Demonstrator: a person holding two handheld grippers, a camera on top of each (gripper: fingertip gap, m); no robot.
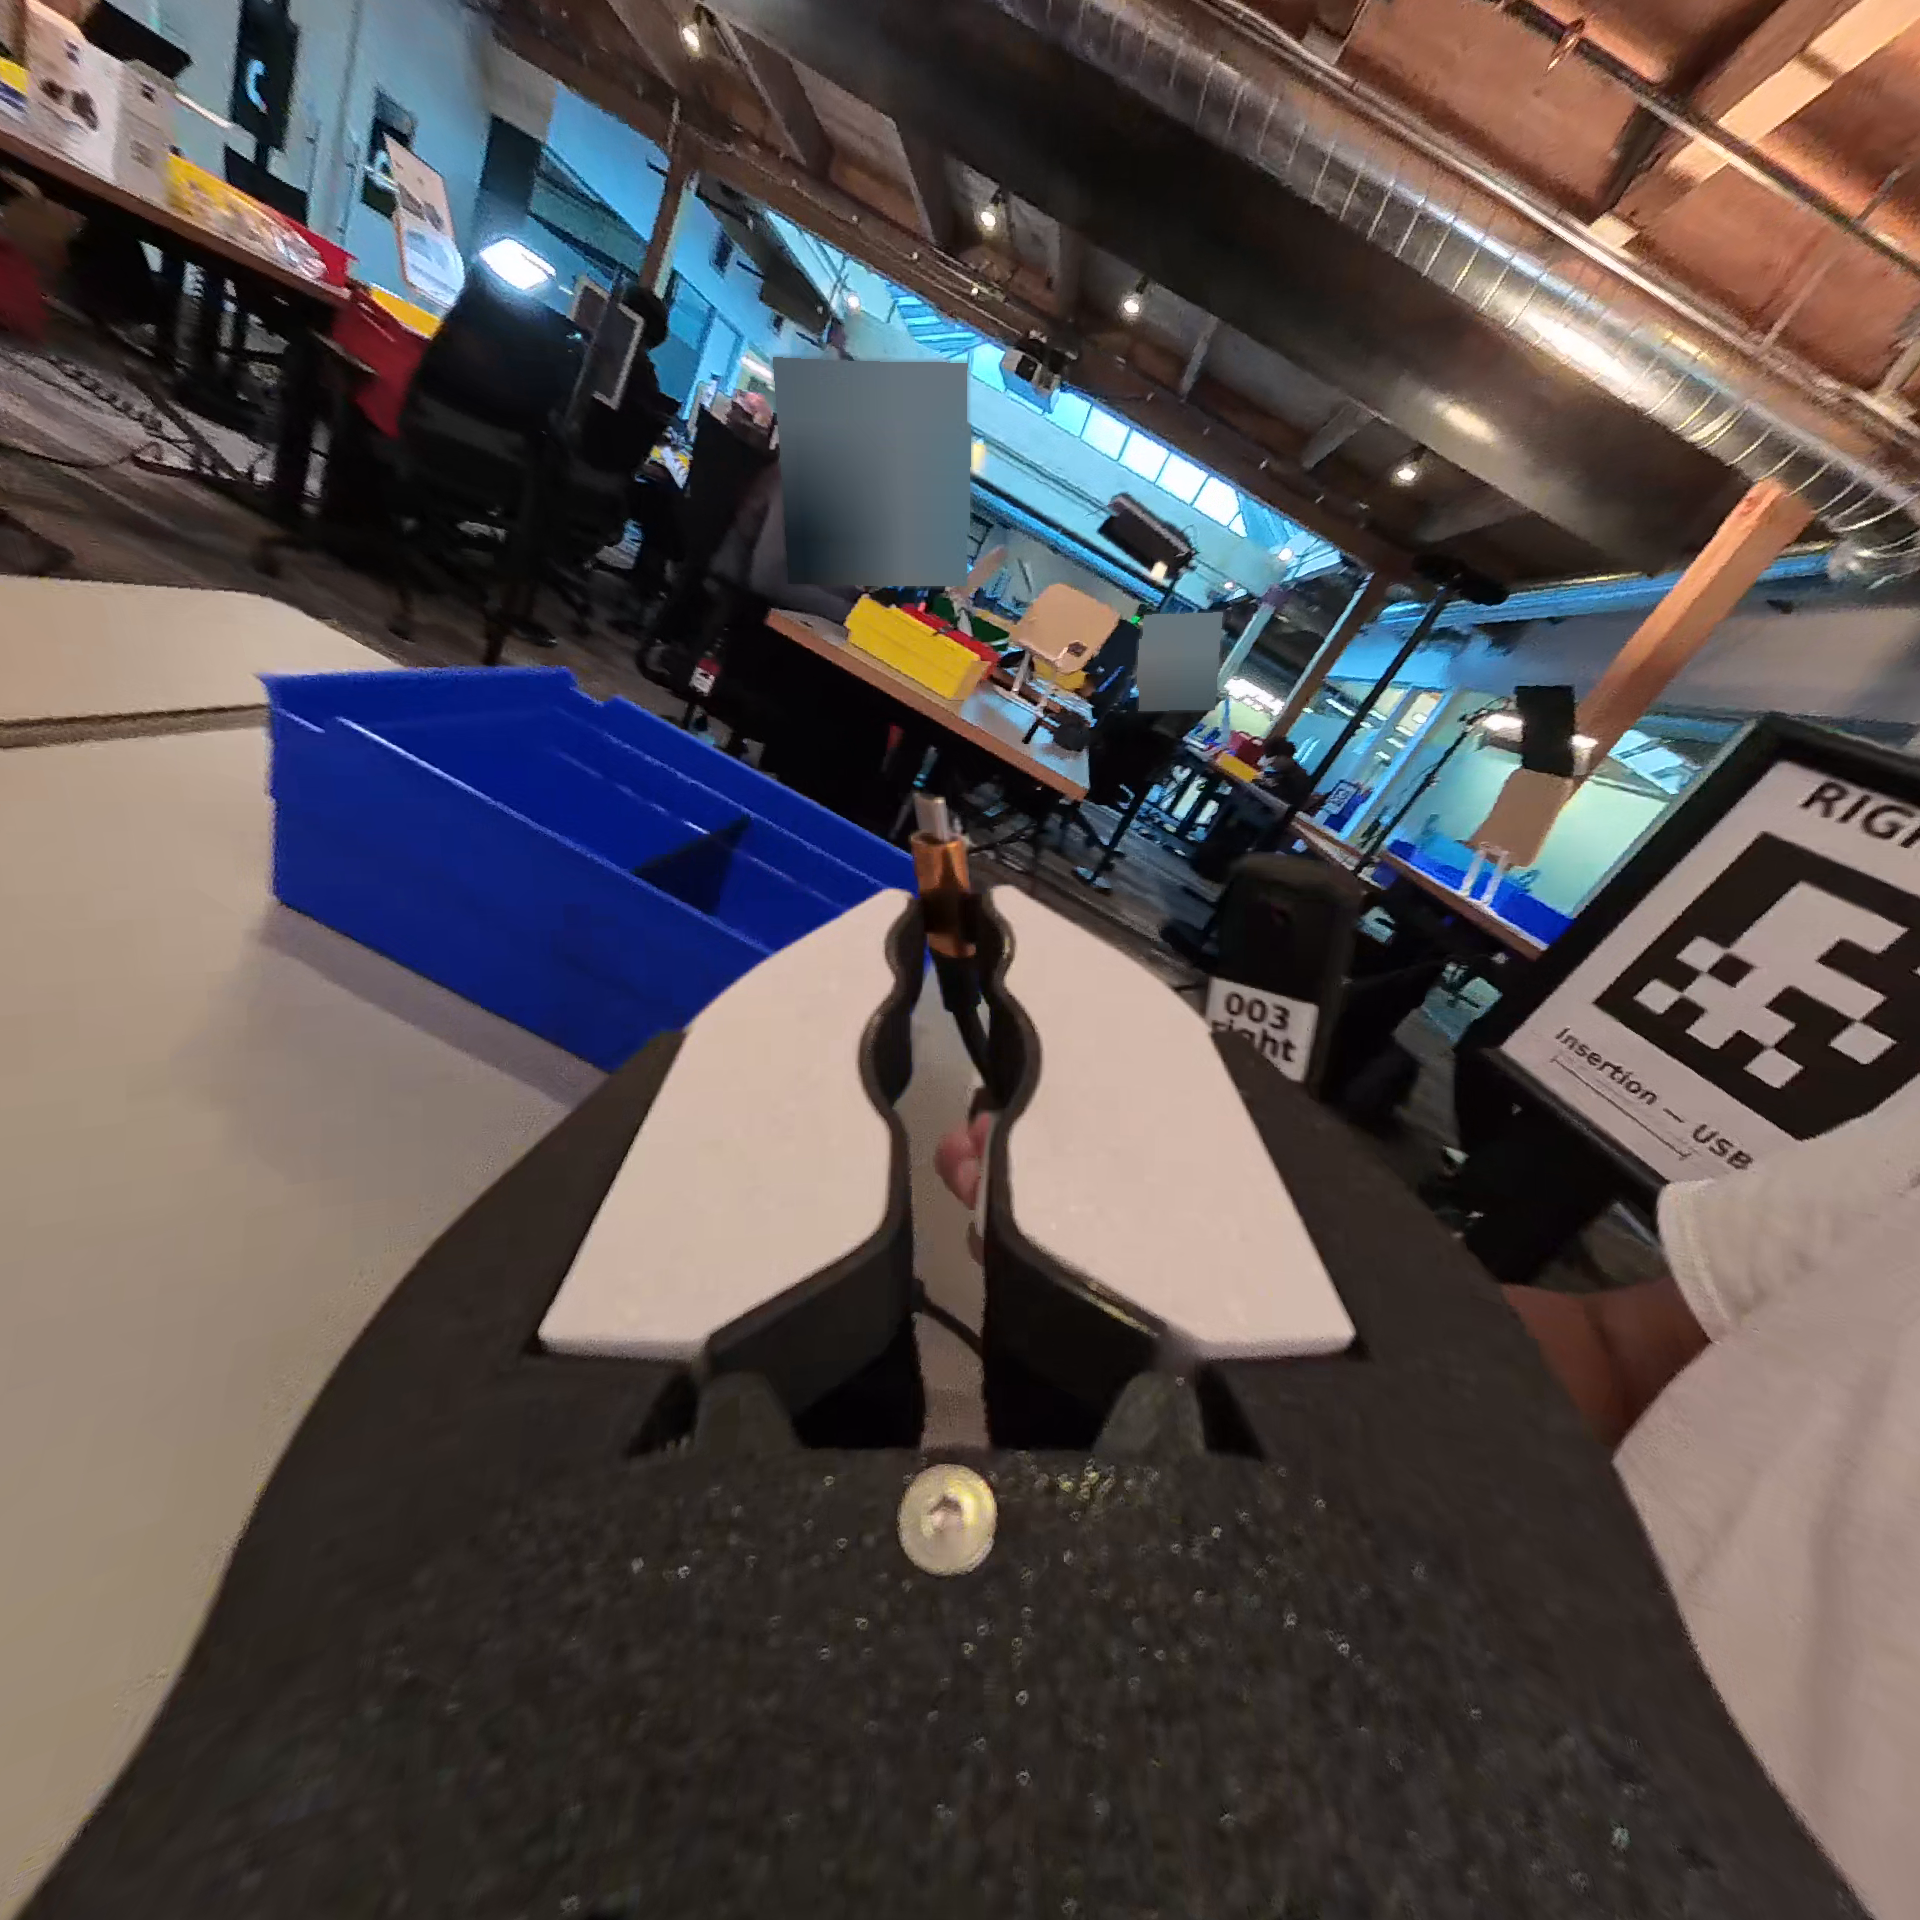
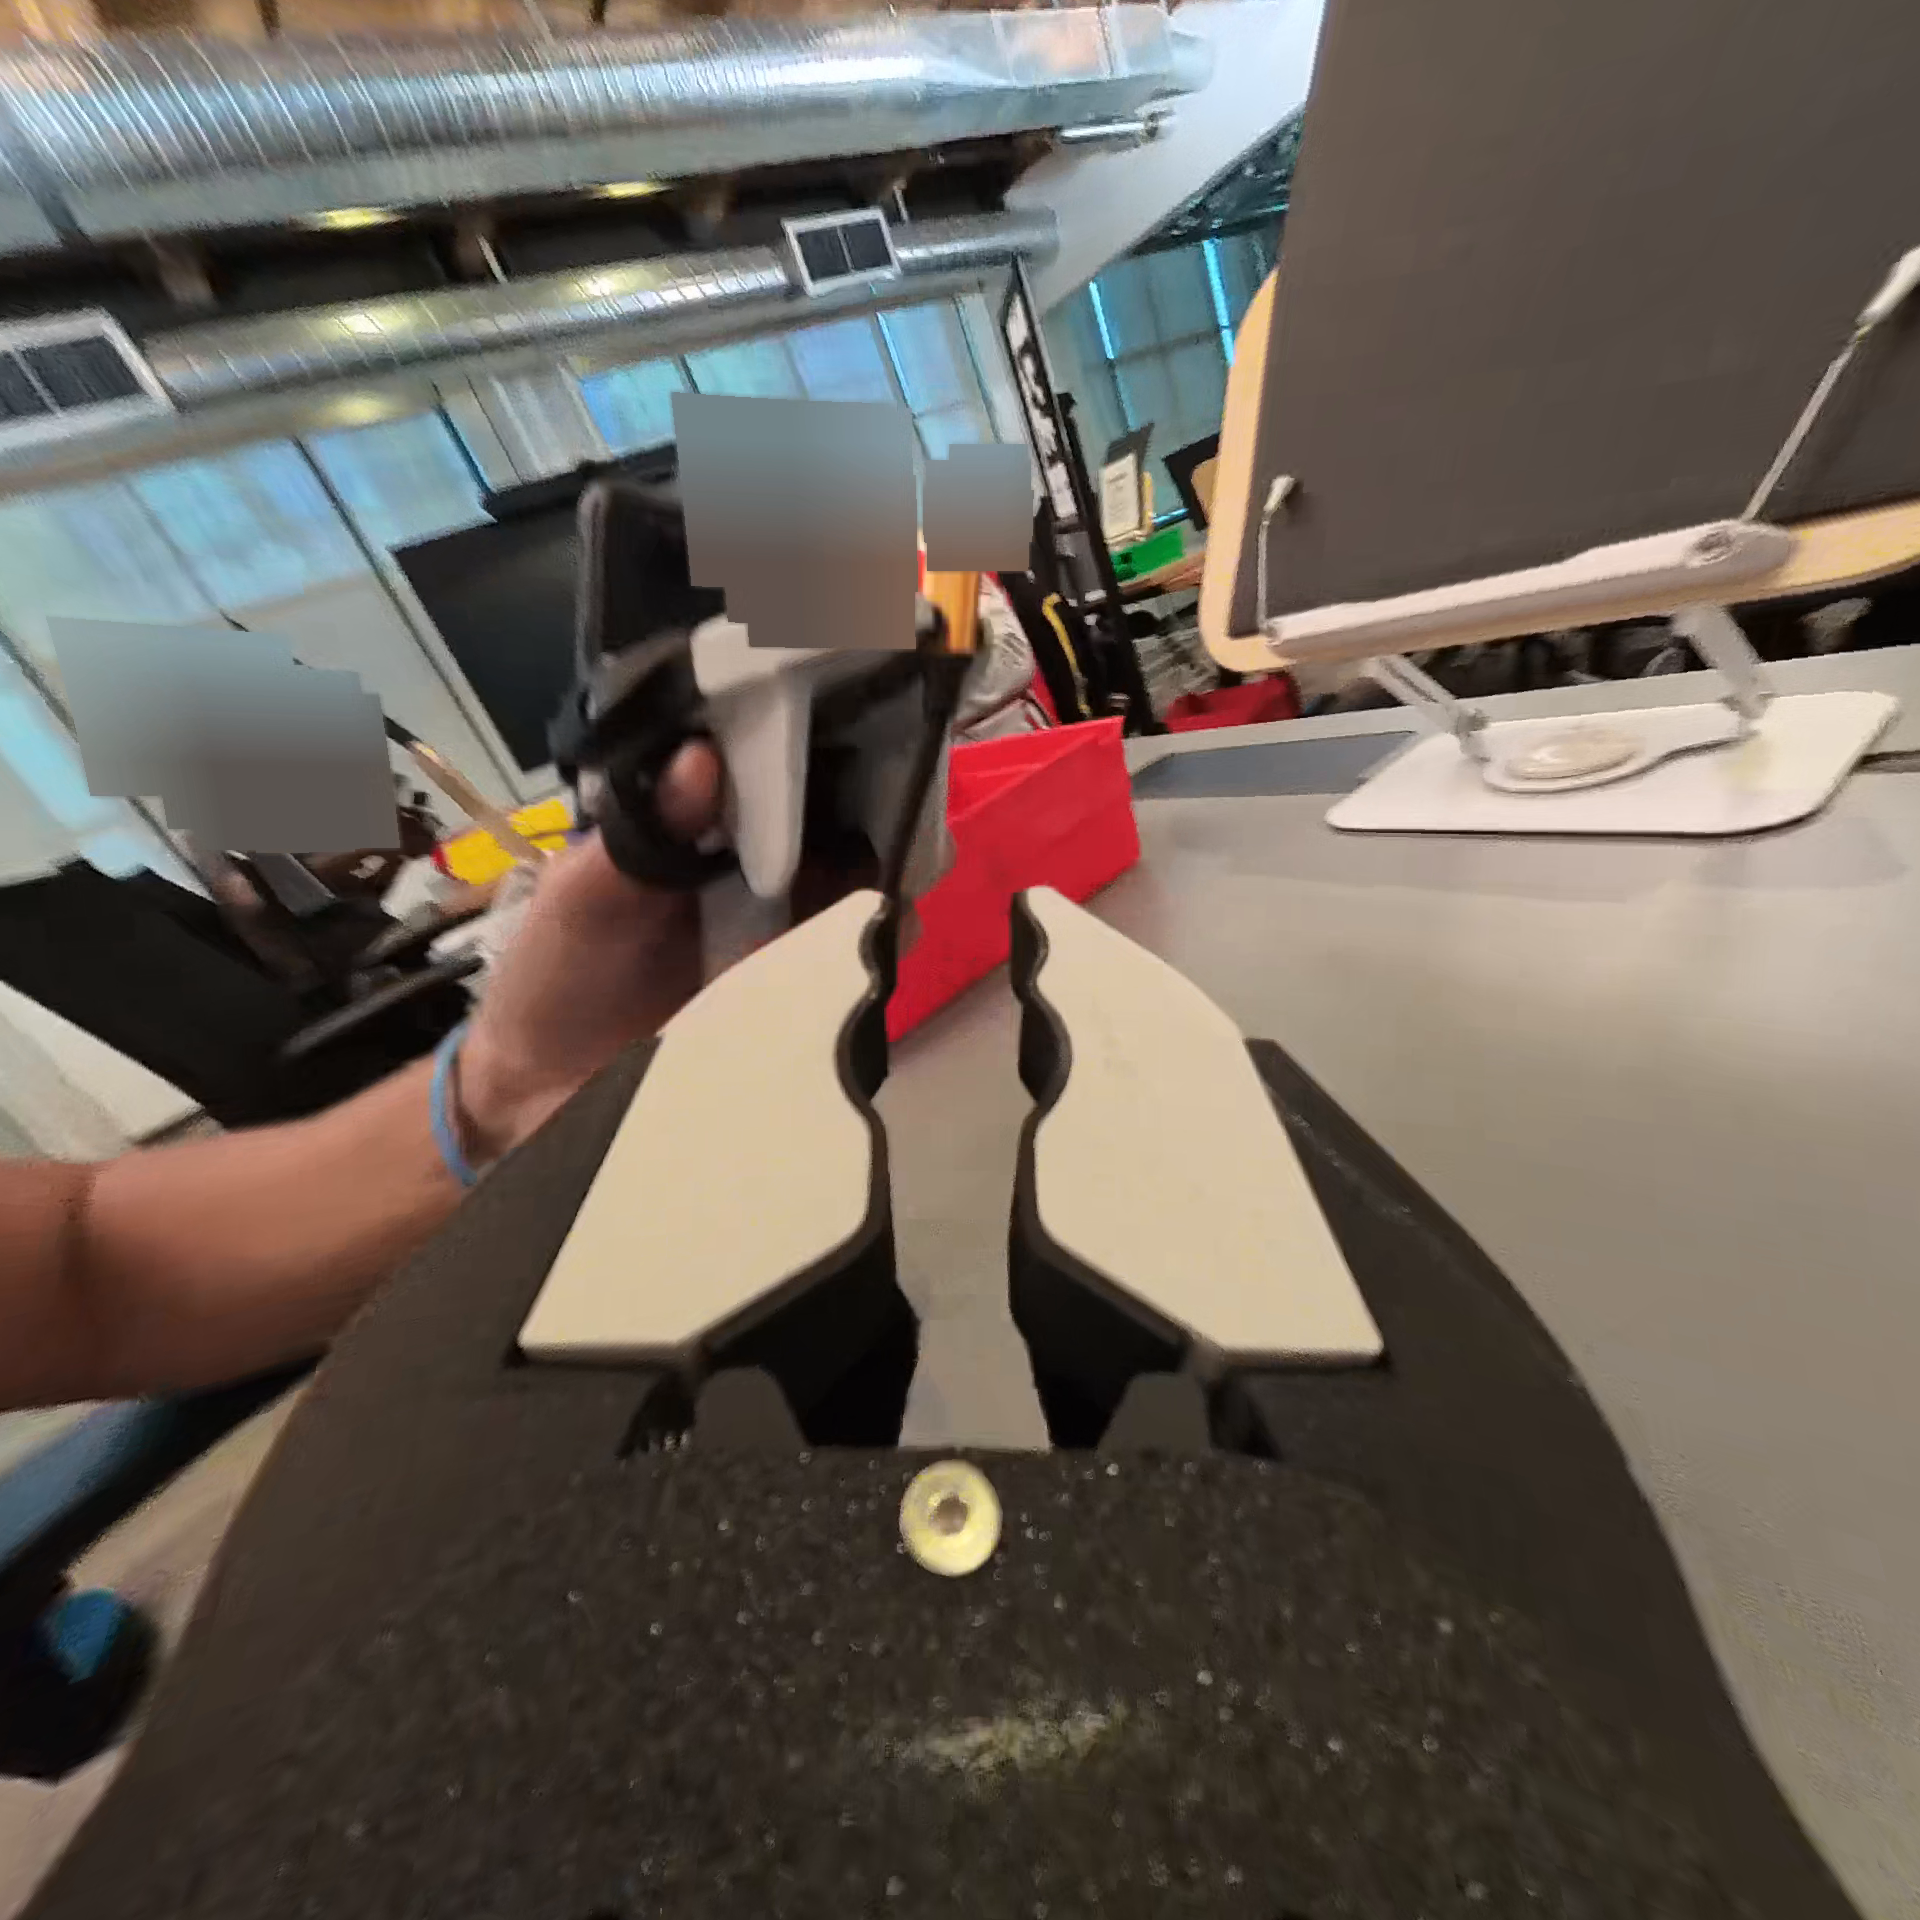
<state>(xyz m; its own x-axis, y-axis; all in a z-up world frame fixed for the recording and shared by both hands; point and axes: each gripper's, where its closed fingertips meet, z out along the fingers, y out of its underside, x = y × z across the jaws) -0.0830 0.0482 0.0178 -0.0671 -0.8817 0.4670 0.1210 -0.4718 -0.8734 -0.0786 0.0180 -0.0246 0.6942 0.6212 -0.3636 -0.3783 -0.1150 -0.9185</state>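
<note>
My left gripper (image 1: pixel 943 914) is shut on a black cable (image 1: pixel 961 1013) just behind its copper-coloured plug (image 1: pixel 940 883), which sticks out past the fingertips with a small metal tip. It is raised above the pale table (image 1: pixel 156 1143). In the right wrist view a hand (image 2: pixel 603 935) holds the left gripper (image 2: pixel 727 748) up, with the plug (image 2: pixel 954 613) on top and the cable (image 2: pixel 914 790) hanging down to my right gripper's left fingertip (image 2: pixel 868 914). My right gripper (image 2: pixel 945 920) is open and empty over the grey table (image 2: pixel 1455 1039).
A blue bin (image 1: pixel 520 831) with dividers stands on the table ahead left of the left gripper. A red bin (image 2: pixel 1029 821) lies beyond the right gripper. A dark board on a white stand (image 2: pixel 1610 769) stands at the right. A framed marker sign (image 1: pixel 1766 987) stands right. About 6 cm separates my left fingertips from my right.
</note>
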